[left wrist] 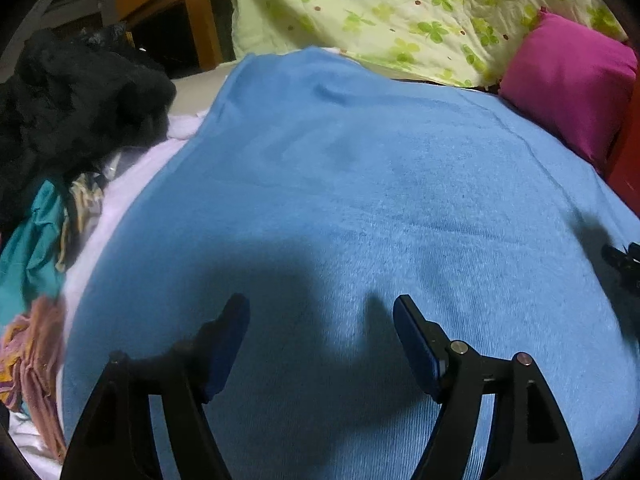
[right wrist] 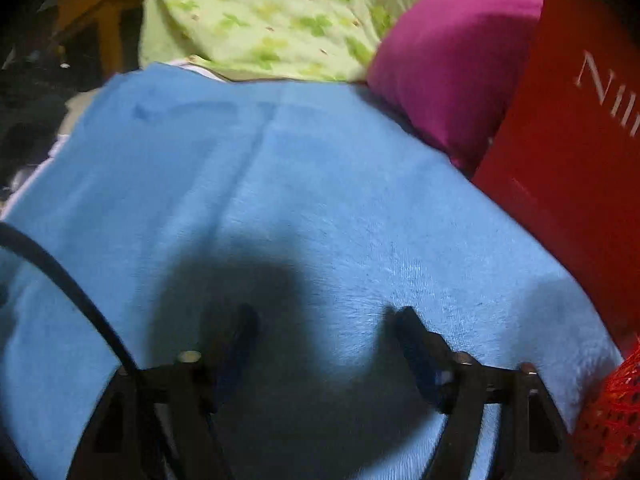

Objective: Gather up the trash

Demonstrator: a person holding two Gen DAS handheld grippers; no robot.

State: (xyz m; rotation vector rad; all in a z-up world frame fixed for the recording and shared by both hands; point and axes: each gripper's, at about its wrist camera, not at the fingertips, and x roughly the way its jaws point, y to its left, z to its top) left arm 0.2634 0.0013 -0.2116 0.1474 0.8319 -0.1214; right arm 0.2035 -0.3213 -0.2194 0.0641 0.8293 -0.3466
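Observation:
A blue towel (left wrist: 360, 184) lies spread flat over the bed and fills both views (right wrist: 280, 184). My left gripper (left wrist: 320, 312) hovers over its near part, jaws open, nothing between them. My right gripper (right wrist: 326, 320) is also open and empty above the same towel, and part of it (left wrist: 624, 260) shows at the right edge of the left wrist view. A red paper bag (right wrist: 568, 152) with white lettering stands at the right, with red mesh netting (right wrist: 612, 408) at the lower right edge. No loose trash shows on the towel.
A magenta pillow (left wrist: 568, 80) and a green clover-print quilt (left wrist: 400, 12) lie at the back. A black fluffy garment (left wrist: 72, 100) and a heap of teal, pink and patterned clothes (left wrist: 32, 280) sit at the left. A wooden stand (left wrist: 176, 4) is behind. A black cable (right wrist: 60, 272) crosses left.

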